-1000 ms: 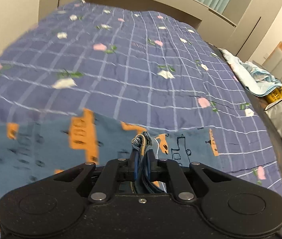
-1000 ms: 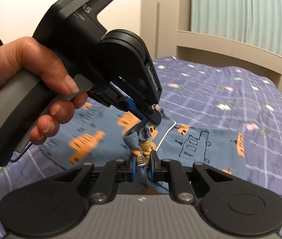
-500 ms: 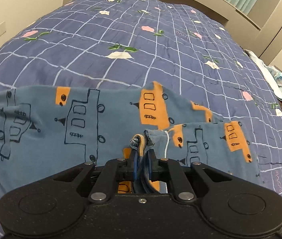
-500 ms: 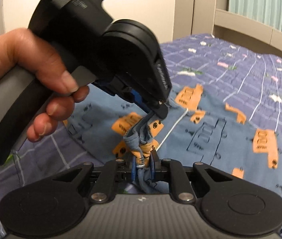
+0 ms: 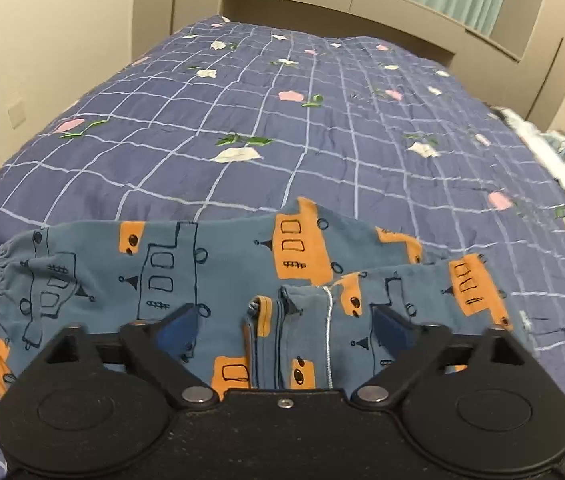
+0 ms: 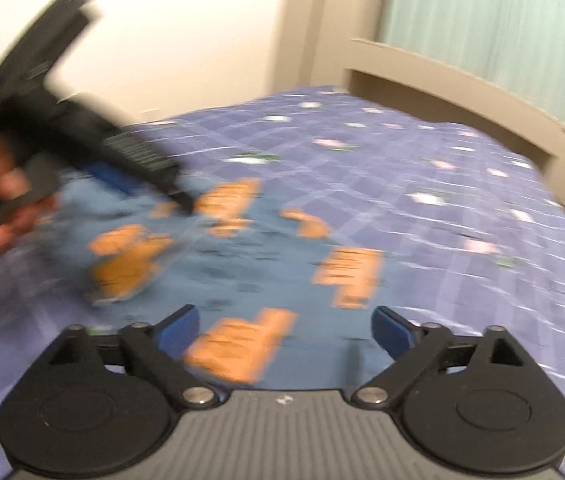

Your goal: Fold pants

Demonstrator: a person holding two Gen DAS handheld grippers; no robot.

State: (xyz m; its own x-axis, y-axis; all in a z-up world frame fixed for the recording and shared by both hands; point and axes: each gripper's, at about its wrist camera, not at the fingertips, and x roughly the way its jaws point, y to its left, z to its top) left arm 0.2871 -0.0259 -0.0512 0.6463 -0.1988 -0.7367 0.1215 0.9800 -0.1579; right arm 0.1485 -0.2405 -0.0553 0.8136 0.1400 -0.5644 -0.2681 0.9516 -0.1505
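Dim, even indoor light; fisheye-bent edges; heavy motion blur, right view.

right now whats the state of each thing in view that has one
blue pants with orange house print: folded over, lying flat on the bed, released
left gripper: open, empty
right gripper: open, empty
purple checked floral bedspread: spread flat
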